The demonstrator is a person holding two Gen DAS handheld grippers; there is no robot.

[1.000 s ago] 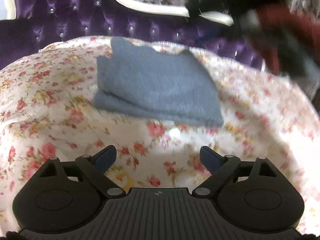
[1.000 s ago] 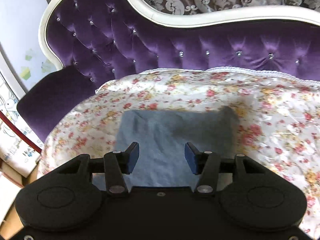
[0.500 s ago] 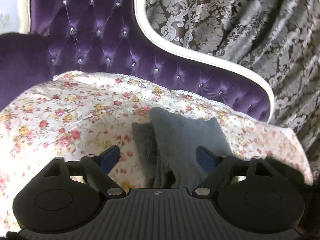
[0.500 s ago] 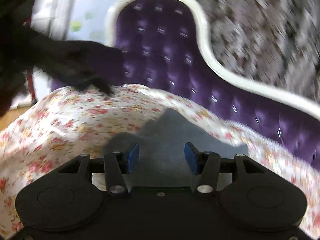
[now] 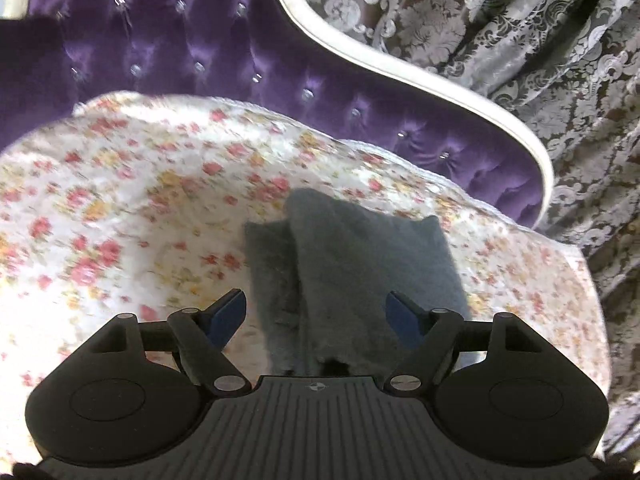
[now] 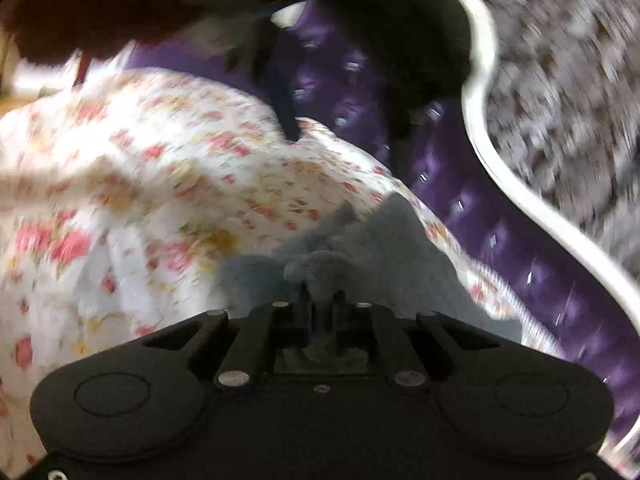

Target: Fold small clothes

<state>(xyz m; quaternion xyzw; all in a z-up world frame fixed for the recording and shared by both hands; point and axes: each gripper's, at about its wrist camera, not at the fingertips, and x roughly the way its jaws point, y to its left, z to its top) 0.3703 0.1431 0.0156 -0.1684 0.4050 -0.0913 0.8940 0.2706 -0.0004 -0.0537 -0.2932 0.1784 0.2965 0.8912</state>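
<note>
A folded grey cloth (image 5: 360, 264) is laid on a flowered sheet (image 5: 140, 200), which is spread over the seat of a purple buttoned sofa (image 5: 180, 52) with a curved white frame (image 5: 400, 68). The cloth is placed towards the end of the sheet nearest a patterned grey curtain (image 5: 520, 32), which is hung behind the sofa.

In the left wrist view, the left tongs (image 5: 318, 316) are held spread above the near end of the cloth. The cloth is seen in the gap between the blue pads (image 5: 228, 316), but it is not touched by them. A thinner folded layer is seen along the cloth's side away from the curtain.

In the right wrist view, which is heavily blurred, the right tongs (image 6: 322, 308) are pressed together, having just been closed, and a bunched fold of the grey cloth is pinched between them. The rest of the cloth is spread on the sheet beyond the tongs, close to the sheet's edge by the sofa back. Above the sheet, a dark blurred shape (image 6: 400, 40) is seen in front of the sofa back; what it is cannot be told.
</note>
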